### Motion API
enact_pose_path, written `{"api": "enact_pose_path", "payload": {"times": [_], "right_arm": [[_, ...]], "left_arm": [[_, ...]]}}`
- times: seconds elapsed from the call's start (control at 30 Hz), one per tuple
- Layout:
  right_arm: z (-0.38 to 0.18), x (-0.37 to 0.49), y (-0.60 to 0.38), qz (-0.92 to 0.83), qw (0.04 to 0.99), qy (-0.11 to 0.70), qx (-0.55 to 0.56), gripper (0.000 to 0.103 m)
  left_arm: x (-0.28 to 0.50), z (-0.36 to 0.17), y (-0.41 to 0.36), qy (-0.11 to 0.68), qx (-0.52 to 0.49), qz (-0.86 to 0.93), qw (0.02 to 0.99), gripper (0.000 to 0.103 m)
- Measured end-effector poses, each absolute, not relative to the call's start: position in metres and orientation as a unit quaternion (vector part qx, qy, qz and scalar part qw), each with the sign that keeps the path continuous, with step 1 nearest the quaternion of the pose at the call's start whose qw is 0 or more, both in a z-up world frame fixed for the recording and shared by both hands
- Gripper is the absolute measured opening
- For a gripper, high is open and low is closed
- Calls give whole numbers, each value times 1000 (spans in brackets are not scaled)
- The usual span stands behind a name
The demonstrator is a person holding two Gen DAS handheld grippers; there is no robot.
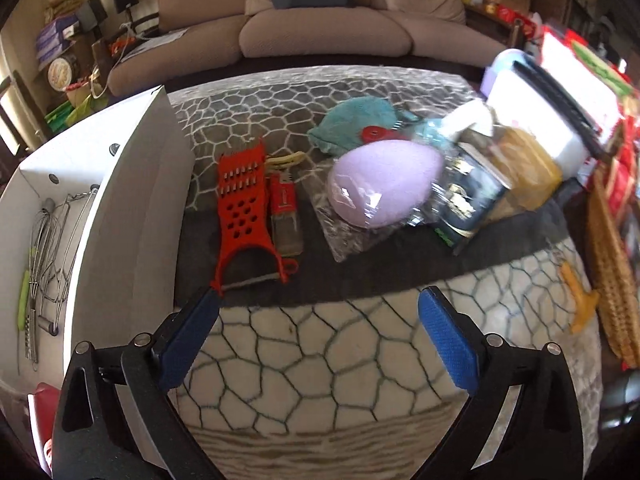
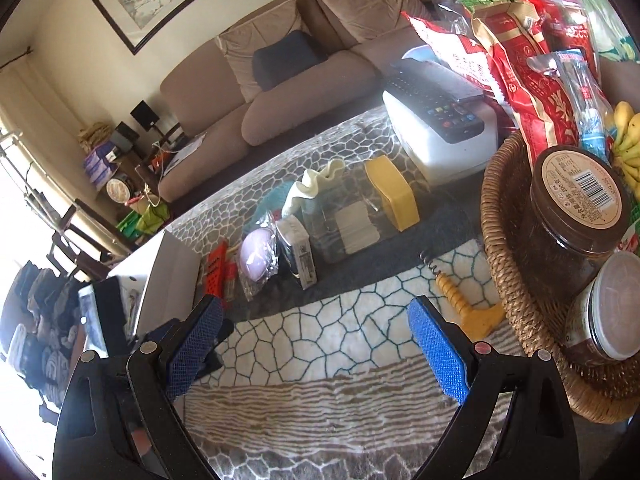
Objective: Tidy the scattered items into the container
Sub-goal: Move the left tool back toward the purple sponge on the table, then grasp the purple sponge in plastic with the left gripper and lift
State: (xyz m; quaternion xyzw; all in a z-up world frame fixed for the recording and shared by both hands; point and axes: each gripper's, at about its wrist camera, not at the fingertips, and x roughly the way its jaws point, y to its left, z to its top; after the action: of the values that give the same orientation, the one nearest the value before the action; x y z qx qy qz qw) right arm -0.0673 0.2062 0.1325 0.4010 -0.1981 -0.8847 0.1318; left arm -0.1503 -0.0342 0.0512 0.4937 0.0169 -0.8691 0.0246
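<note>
A white box (image 1: 132,184) stands at the left of the table and holds a whisk (image 1: 42,236) and other metal utensils. Beside it lie a red grater-peeler (image 1: 242,208), a red lighter (image 1: 285,216), a lilac egg in a clear bag (image 1: 380,184), a dark carton (image 1: 468,196) and a teal cloth (image 1: 352,120). My left gripper (image 1: 320,324) is open and empty, just in front of the peeler. My right gripper (image 2: 316,336) is open and empty over the patterned cloth; a yellow tool with a spring (image 2: 460,300) lies to its right.
A wicker basket (image 2: 508,280) with jars, red packets and bananas fills the right. A white appliance (image 2: 436,144) with a remote control on top stands behind it. A clear container with a yellow lid (image 2: 392,192) lies mid-table. A sofa (image 1: 320,28) is behind.
</note>
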Motion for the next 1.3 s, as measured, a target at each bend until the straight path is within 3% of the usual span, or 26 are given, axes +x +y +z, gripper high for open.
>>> {"api": "enact_pose_path", "payload": {"times": [0.1, 0.27, 0.4, 0.67, 0.8, 0.83, 0.87, 0.9, 1.07, 1.3], "right_arm": [[132, -69, 203, -883, 143, -190, 405, 97], [134, -69, 217, -881, 149, -207, 399, 97], [137, -68, 238, -880, 145, -233, 389, 97], [139, -66, 254, -877, 142, -257, 380, 97], [139, -67, 249, -876, 146, -254, 382, 97], [138, -67, 247, -876, 148, -252, 383, 97], [138, -68, 244, -876, 149, -249, 385, 97], [137, -69, 242, -876, 150, -245, 387, 97], [134, -71, 229, -875, 155, -234, 396, 97], [134, -71, 205, -874, 169, -213, 402, 97]], "left_arm": [[-177, 34, -49, 45, 517, -853, 55, 103], [-196, 24, -42, 27, 523, -849, 72, 103], [-194, 47, -22, 43, 480, -876, 3, 103], [-202, 40, 51, -177, 466, -864, -66, 103], [-208, 28, 49, -219, 463, -857, -56, 100], [-210, 26, 47, -222, 463, -857, -54, 86], [-211, 24, 45, -220, 467, -854, -56, 57], [-213, 21, 42, -214, 474, -852, -55, 46], [-199, 38, 29, -157, 461, -870, -72, 28], [-137, 104, -15, -30, 433, -890, -139, 21]]}}
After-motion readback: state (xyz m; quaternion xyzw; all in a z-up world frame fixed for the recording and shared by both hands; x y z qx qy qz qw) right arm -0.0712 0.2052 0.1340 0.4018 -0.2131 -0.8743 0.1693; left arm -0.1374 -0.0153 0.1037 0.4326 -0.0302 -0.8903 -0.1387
